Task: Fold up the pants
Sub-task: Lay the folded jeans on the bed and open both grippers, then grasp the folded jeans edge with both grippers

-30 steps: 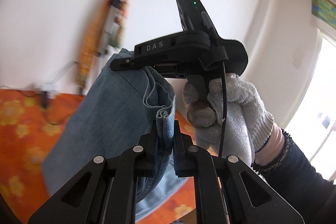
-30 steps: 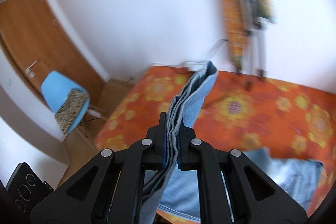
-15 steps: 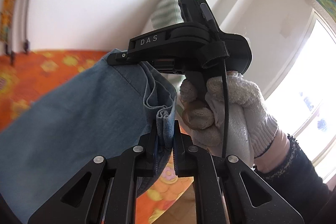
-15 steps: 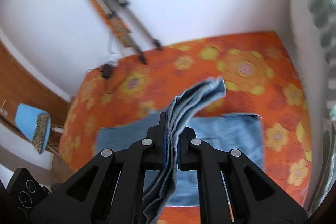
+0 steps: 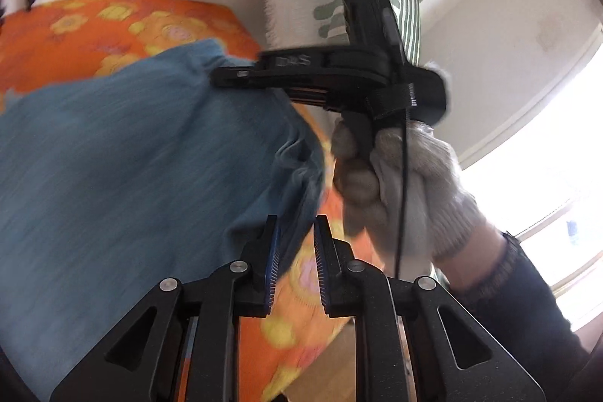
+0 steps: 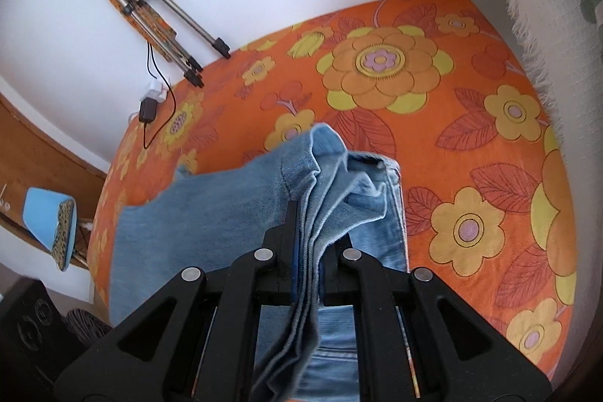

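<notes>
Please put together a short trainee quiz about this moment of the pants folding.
1. True or false: the right claw is clamped on a bunched edge of the jeans.
2. Which pattern is on the orange cover under the jeans? A) stripes B) flowers C) checks
3. Fill in: in the left wrist view, the hand gripping the other tool's handle wears a knitted ____.

Key: 1 true; 2 B; 3 glove.
</notes>
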### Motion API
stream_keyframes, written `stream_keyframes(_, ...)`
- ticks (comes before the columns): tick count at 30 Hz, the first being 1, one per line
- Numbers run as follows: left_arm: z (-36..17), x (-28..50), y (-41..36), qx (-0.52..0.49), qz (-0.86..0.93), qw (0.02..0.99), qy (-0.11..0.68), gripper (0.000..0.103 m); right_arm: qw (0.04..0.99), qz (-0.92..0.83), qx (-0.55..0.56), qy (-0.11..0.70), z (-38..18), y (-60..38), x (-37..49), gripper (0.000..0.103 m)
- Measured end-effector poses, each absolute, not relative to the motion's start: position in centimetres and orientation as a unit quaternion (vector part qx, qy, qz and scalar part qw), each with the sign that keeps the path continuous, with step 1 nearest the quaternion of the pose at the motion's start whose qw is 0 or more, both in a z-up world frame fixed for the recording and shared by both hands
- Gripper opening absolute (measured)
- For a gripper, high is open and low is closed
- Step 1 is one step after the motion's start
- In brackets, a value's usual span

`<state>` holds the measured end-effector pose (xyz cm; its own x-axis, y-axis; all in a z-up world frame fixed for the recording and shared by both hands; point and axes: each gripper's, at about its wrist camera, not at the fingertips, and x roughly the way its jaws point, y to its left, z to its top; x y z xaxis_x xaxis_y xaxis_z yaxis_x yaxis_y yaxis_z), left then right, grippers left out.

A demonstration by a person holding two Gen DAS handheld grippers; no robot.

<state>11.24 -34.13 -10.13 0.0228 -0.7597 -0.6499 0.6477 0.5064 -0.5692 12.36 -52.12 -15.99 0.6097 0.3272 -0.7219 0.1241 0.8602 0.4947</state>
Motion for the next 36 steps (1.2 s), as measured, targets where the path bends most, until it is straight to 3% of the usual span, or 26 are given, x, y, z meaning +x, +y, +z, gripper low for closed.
stream_keyframes(4, -9.8, 11.4, -25.9, -0.046, -0.445, 0.745, 0.495, 0.017, 0.855, 0.077, 0.266, 0.440, -17.4, -52.7, 12.2, 0.008)
stream_keyframes(6, -9.8, 11.7, -22.4, -0.028, -0.412, 0.768, 0.490, 0.017, 0.849, 0.086, 0.274, 0.445, -17.9, -53.2, 12.4, 0.015)
stream_keyframes(8, -10.2, 12.8, -18.4, -0.021, -0.371, 0.789, 0.490, 0.017, 0.839, 0.100, 0.286, 0.452, -18.2, -53.7, 12.8, 0.036)
stream_keyframes(11, -11.4, 14.3, -13.4, -0.056, -0.323, 0.797, 0.507, 0.017, 0.828, 0.149, 0.318, 0.436, -18.0, -54.4, 13.2, 0.049)
stream_keyframes(15, -12.3, 15.4, -10.4, -0.083, -0.289, 0.807, 0.508, 0.017, 0.838, 0.130, 0.275, 0.454, -17.3, -53.3, 15.0, 0.048)
stream_keyframes(17, -12.3, 15.7, -10.4, -0.083, -0.289, 0.812, 0.500, 0.017, 0.854, 0.105, 0.215, 0.461, -16.5, -51.5, 15.6, 0.014)
stream_keyframes(20, -11.9, 15.3, -11.1, -0.074, -0.300, 0.815, 0.489, 0.017, 0.894, 0.107, 0.118, 0.418, -13.4, -48.6, 14.5, 0.009)
stream_keyframes(24, -11.6, 14.7, -11.9, -0.045, -0.310, 0.822, 0.475, 0.017, 0.928, 0.161, 0.089, 0.324, -9.3, -47.8, 11.9, 0.009)
stream_keyframes(27, -12.0, 14.8, -12.7, -0.034, -0.313, 0.821, 0.477, 0.017, 0.915, 0.133, 0.092, 0.370, -11.2, -49.2, 13.5, 0.009)
stream_keyframes(30, -12.3, 14.8, -13.7, -0.023, -0.316, 0.818, 0.480, 0.017, 0.882, 0.044, 0.091, 0.461, -15.1, -51.0, 15.6, 0.033)
stream_keyframes(36, -11.7, 14.6, -16.6, -0.004, -0.349, 0.808, 0.474, 0.017, 0.887, -0.009, 0.163, 0.432, -14.5, -54.8, 11.4, 0.035)
